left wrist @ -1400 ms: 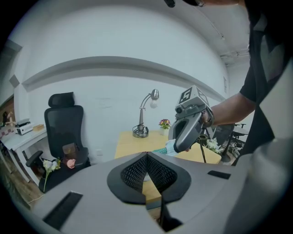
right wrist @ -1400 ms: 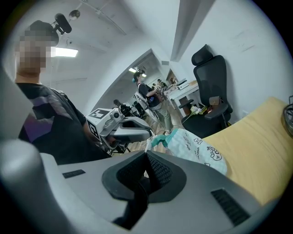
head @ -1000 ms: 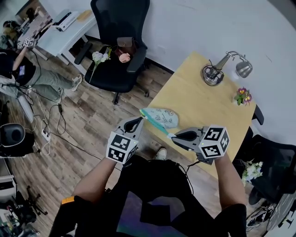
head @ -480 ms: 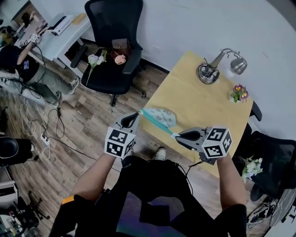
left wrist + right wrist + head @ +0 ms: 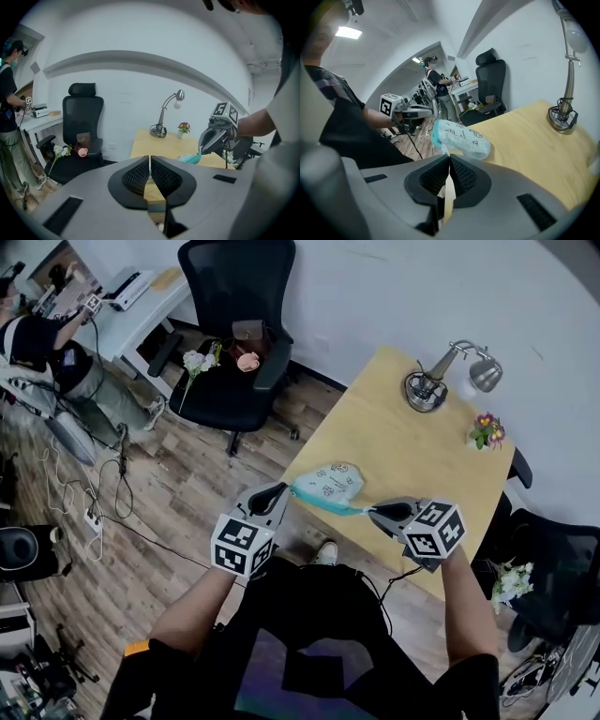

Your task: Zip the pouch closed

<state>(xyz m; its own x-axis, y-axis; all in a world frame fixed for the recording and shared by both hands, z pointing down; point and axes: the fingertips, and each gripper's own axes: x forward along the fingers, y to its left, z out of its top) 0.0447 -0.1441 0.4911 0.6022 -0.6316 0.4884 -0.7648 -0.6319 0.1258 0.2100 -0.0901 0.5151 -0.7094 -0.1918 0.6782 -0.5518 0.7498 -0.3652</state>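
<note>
1 wooden table [image 5: 412, 456] takes up the right of the head view, with a desk lamp [image 5: 429, 388] near its far edge. Over the table's near corner, the pale blue pouch [image 5: 330, 486] is stretched between 2 grippers. The left gripper [image 5: 281, 491] is clenched on the pouch's left end. The right gripper [image 5: 375, 512] is clamped tight on the teal zipper strip at the other end.
</note>
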